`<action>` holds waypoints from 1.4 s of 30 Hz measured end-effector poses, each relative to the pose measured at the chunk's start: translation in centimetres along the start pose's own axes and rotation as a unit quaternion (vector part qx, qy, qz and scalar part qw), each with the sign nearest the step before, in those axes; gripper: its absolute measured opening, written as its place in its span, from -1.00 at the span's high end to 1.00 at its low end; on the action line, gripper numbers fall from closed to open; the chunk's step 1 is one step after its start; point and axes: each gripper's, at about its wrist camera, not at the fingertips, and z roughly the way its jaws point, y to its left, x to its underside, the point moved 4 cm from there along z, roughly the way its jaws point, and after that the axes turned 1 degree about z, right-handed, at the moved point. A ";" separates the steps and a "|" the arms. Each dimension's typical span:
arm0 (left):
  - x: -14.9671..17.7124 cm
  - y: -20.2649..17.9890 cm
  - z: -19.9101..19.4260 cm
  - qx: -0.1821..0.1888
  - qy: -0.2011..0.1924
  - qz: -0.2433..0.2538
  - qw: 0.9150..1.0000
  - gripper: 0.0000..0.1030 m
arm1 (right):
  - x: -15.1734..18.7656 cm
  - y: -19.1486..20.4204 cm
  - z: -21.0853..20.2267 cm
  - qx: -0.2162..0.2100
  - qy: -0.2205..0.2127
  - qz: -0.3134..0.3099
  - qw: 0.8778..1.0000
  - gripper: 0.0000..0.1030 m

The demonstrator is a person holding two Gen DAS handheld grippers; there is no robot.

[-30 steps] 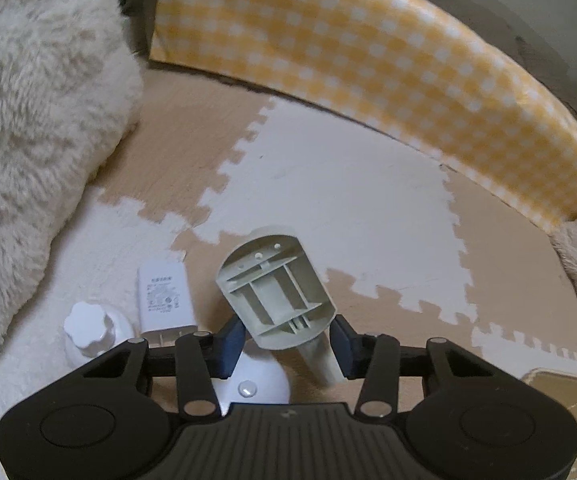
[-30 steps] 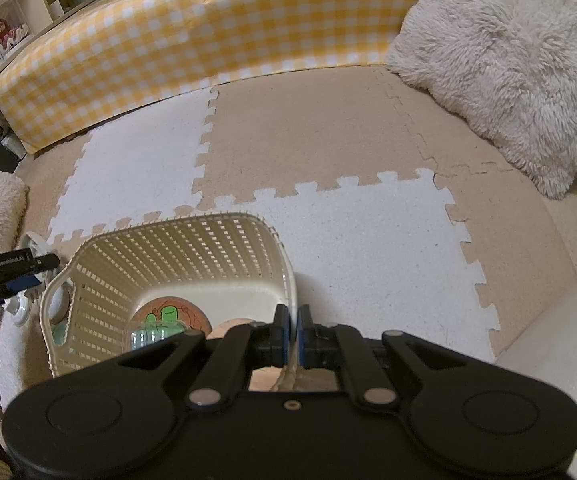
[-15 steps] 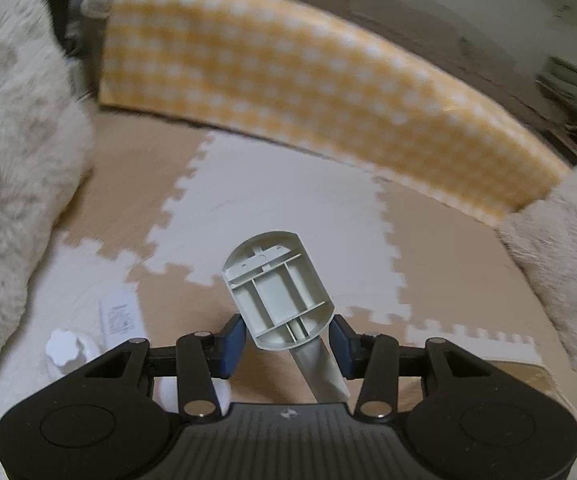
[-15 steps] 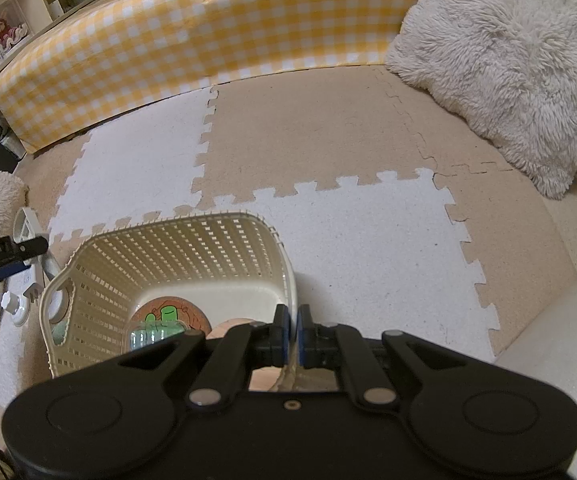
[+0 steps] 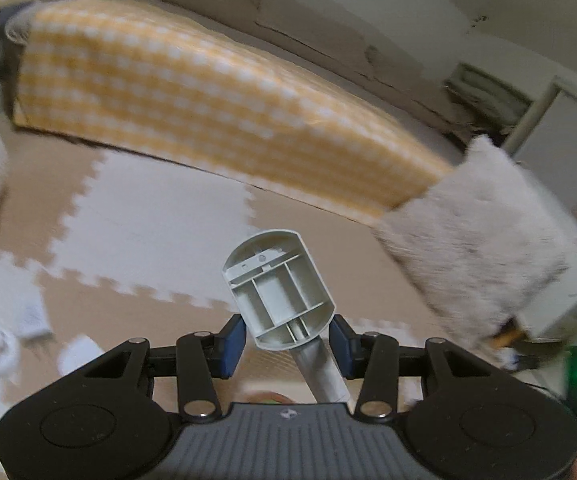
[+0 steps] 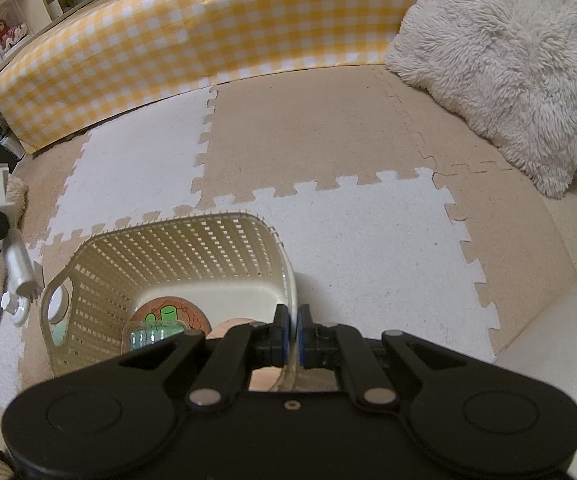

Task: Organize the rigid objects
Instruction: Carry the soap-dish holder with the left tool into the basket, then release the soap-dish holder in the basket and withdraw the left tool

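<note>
Left gripper (image 5: 286, 338) clamped narrow on a grey plastic part (image 5: 278, 288), blue pads (image 5: 233, 340) pressing its two flat sides. Held clear of the floor, ribbed hollow underside facing the camera, rounded end up, a pale tube (image 5: 322, 372) running back below the jaws. Gripped across the flat sides probably because these give parallel faces; the rounded end would slip. Seen again at the left edge of the right view, up near the basket's (image 6: 284, 264) left side, likely on its way in.

Right gripper (image 6: 292, 338) pinched fully shut on the basket rim, thin wall between the pads. Probably a steadying hold, so the light basket cannot slide on the mat (image 6: 368, 240) when things drop in.

Basket: cream plastic, lattice walls, rounded corners, handle cutout (image 6: 58, 308) on the left. Inside already, a round disc with a green cartoon print (image 6: 168, 314) and a small clear pack (image 6: 152, 334), lying flat on the bottom.

Left outside on the floor, just beside the basket: a white knob-topped piece (image 6: 14, 306), blurred in the left view.

Floor of interlocking foam tiles, white and tan, toothed edges, faintly grainy. Behind, a glossy yellow-and-white checked pad (image 6: 192, 36) standing curved like a barrier; a shaggy off-white cushion (image 6: 504, 60) to the right, soft and not part of the job.

Hard, light plastic throughout; part should drop in without care for breakage.
</note>
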 end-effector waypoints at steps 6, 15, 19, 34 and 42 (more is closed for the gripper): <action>1.8 -3.2 0.8 0.034 0.036 0.027 0.998 0.09 | 0.1 -0.1 0.0 0.000 0.000 0.000 1.000 0.91; 4.8 -4.2 4.0 0.017 0.095 0.097 0.991 0.09 | 0.1 -0.1 0.0 0.001 0.000 -0.001 1.000 0.91; 5.6 -5.2 5.2 0.009 0.103 0.151 0.983 0.13 | 0.1 -0.1 0.0 0.001 0.000 -0.001 1.000 0.91; 7.2 -4.9 7.6 -0.005 0.140 0.214 0.967 0.17 | 0.1 -0.1 0.2 0.003 0.003 -0.003 1.000 0.91; 7.4 -5.1 7.5 0.001 0.149 0.205 0.967 0.13 | 0.1 -0.1 0.2 0.003 0.003 -0.003 1.000 0.91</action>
